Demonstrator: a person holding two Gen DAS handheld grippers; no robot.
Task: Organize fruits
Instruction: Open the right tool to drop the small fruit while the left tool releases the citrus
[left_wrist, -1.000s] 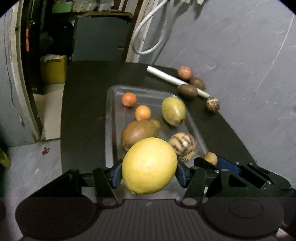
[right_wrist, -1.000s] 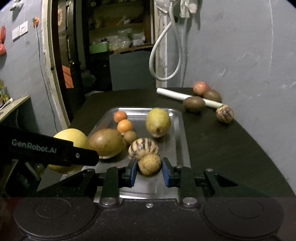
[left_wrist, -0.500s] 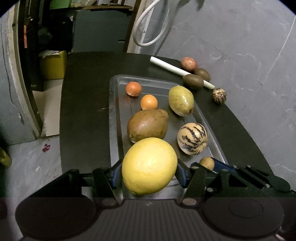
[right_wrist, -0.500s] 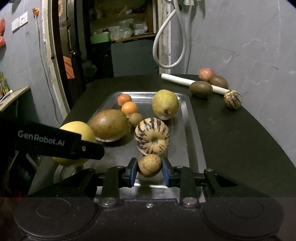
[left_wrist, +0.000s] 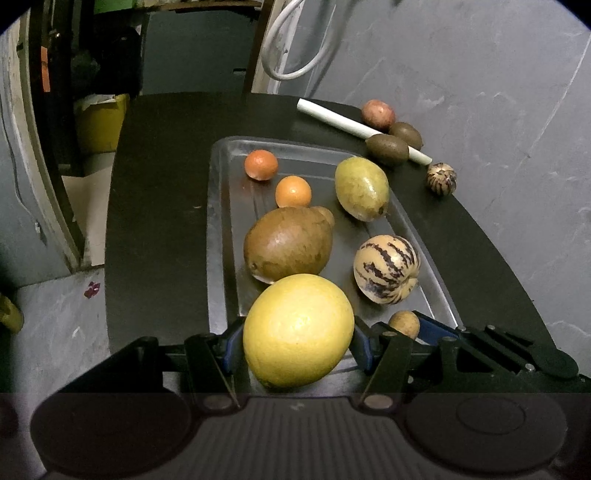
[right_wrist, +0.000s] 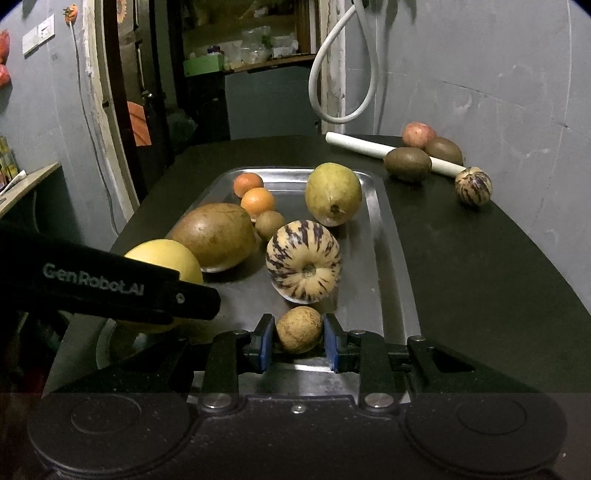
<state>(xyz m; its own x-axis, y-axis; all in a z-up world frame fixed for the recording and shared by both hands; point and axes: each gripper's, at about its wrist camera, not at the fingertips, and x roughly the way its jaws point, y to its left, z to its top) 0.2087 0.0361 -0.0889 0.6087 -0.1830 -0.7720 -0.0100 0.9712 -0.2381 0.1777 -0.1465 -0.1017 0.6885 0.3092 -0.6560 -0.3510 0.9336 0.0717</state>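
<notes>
My left gripper (left_wrist: 295, 347) is shut on a large yellow citrus fruit (left_wrist: 297, 330), held over the near end of the metal tray (left_wrist: 221, 229). My right gripper (right_wrist: 299, 341) is shut on a small brown round fruit (right_wrist: 299, 334), low over the tray's (right_wrist: 388, 258) near right part. On the tray lie a big brown fruit (left_wrist: 288, 247), a striped melon (left_wrist: 386, 269), a green-yellow fruit (left_wrist: 362, 188) and two small oranges (left_wrist: 293, 192). In the right wrist view another small brown fruit (right_wrist: 269, 224) rests beside the oranges (right_wrist: 257, 201), and the left gripper's arm (right_wrist: 110, 291) crosses at left.
On the dark table (left_wrist: 159, 184) beyond the tray lie a white tube (left_wrist: 354, 127), a reddish fruit (left_wrist: 378, 113), two brown kiwi-like fruits (left_wrist: 387, 149) and a small striped fruit (left_wrist: 440, 178). A grey wall runs along the right. A doorway and shelves stand behind.
Both grippers have come lower and closer over the tray with their fruits still held; the tray and its fruits look larger and nearer now.
</notes>
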